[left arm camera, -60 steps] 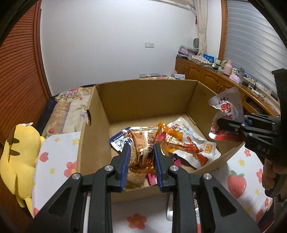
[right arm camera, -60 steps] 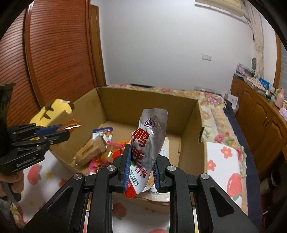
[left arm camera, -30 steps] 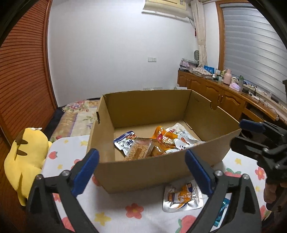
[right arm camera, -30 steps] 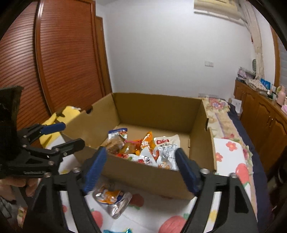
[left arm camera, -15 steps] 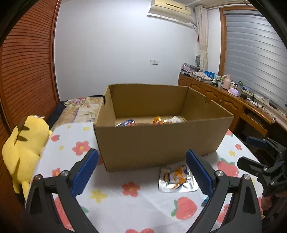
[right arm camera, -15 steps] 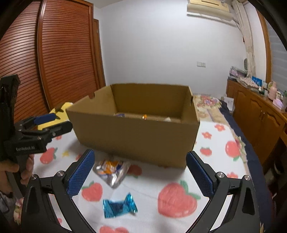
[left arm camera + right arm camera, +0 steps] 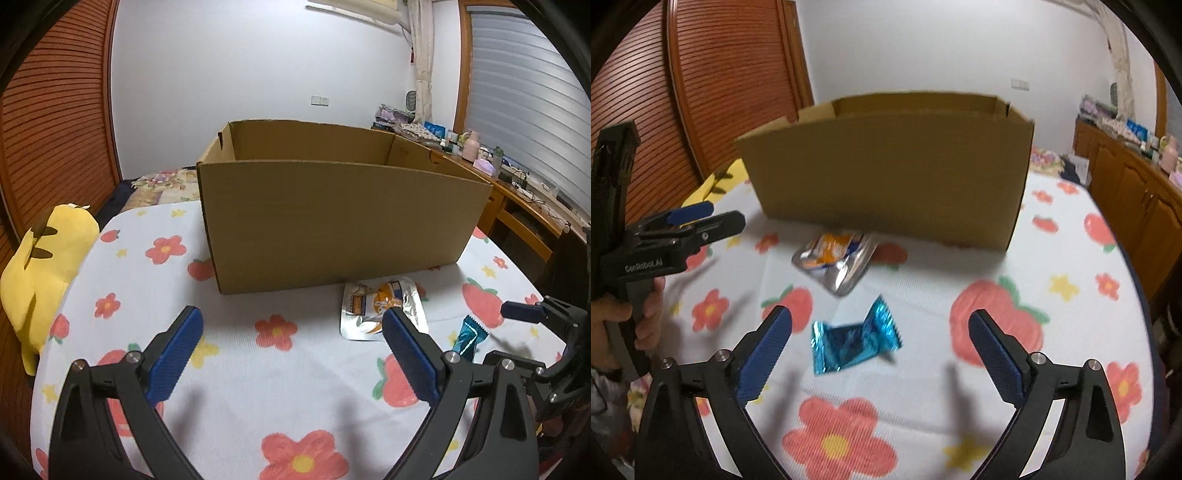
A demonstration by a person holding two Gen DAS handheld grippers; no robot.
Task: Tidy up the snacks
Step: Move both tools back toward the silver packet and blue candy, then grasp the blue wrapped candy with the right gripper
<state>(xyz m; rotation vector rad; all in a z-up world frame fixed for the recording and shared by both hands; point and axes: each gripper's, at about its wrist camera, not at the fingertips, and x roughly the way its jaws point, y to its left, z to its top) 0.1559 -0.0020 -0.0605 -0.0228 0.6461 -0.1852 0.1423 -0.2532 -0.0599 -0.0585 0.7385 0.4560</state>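
Two snacks lie on the worktop in front of the cardboard box: a blue foil candy and, nearer the box, a silver pouch. I judge both light, crinkly and slippery, so I would pinch the candy across its puffed middle. My right hand-held gripper and left hand-held gripper stand wide apart, empty.
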